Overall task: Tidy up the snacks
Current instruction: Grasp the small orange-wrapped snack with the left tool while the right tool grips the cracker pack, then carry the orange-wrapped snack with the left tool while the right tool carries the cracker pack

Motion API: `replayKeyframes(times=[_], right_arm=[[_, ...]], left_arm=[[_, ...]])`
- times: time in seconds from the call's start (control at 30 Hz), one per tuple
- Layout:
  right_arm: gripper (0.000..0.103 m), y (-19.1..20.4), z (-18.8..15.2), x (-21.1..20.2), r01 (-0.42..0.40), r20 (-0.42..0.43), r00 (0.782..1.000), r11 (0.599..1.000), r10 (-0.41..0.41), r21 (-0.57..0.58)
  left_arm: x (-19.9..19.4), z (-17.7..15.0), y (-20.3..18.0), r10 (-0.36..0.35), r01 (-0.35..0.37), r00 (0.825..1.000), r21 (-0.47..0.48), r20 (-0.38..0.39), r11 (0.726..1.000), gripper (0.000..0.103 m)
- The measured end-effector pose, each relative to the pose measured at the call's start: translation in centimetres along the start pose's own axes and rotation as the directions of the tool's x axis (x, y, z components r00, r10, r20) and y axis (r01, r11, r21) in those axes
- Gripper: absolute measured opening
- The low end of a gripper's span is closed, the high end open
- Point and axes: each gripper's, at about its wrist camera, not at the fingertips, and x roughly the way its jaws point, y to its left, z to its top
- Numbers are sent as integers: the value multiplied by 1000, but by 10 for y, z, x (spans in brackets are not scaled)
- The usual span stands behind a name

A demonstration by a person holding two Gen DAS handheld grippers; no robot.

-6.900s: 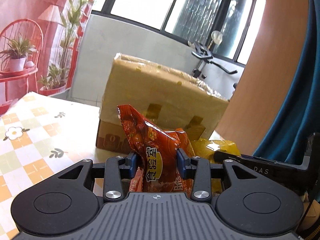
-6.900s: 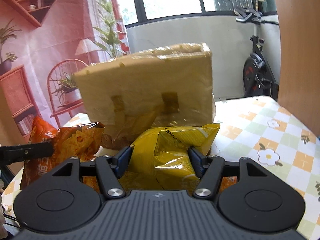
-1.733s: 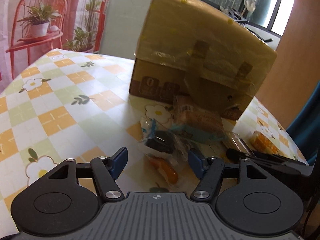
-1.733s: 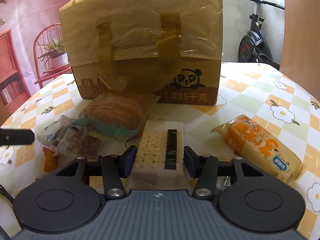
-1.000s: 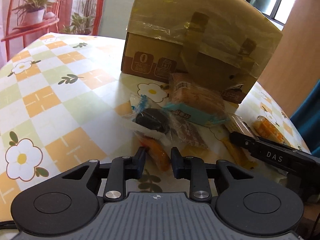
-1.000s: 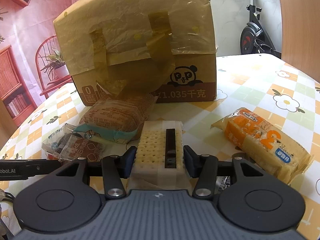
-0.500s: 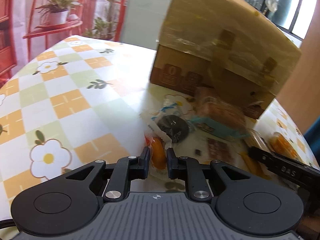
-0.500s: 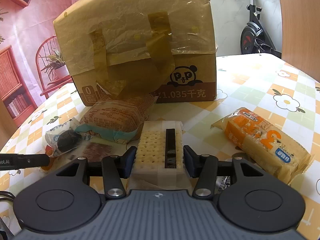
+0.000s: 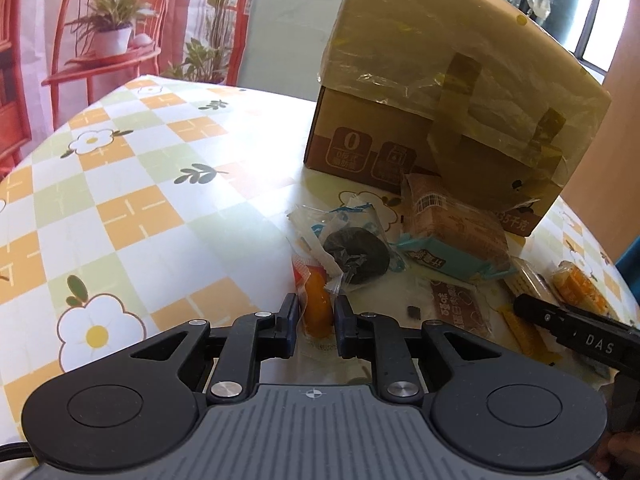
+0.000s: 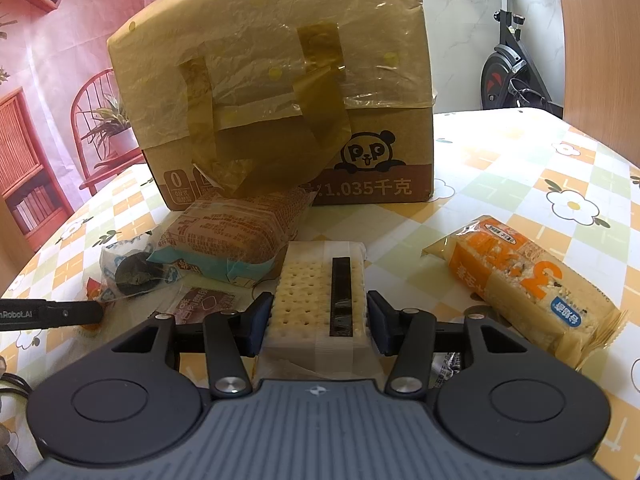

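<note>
My left gripper (image 9: 317, 316) is shut on a small orange snack packet (image 9: 316, 305), lifted slightly over the table. A wrapped black cookie (image 9: 356, 255) lies just beyond it, then a brown bread pack (image 9: 452, 236) and a dark flat packet (image 9: 460, 310). My right gripper (image 10: 320, 314) is shut on a clear pack of pale crackers (image 10: 316, 300). Left of it are the bread pack (image 10: 236, 236) and the black cookie (image 10: 136, 272). An orange rice-cracker pack (image 10: 528, 284) lies to its right.
A taped cardboard box (image 9: 448, 108) stands behind the snacks; it also fills the back of the right wrist view (image 10: 280, 96). The flowered tablecloth (image 9: 132, 208) stretches left. A red plant stand (image 9: 108, 56) and an exercise bike (image 10: 512, 76) stand beyond the table.
My left gripper has closed on the orange packet and lifted it back a little. The right gripper has stayed shut on the crackers, nearly still.
</note>
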Motion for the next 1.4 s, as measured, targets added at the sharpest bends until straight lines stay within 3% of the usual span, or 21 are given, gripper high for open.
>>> replayKeyframes(times=[0.53,0.87,1.1,1.4], right_arm=[[53,0,0,0,-1,0,1000,1000,1,0],[53,0,0,0,-2,1,1000,1000,2,1],[50,-4,-1,-2,-7,15,1000,1000,6,22],[50,-8,0,-11,-11,55,998,999,8,49]], left_arm=[[6,2,-4,19,-21,999,62,28,998,22],[-2,-2,6,18,-18,999,21,41,1000,20],[-18,3,6,68,-70,990,10,124,998,20],[-25,7,4,78,-81,983,12,165,997,20]])
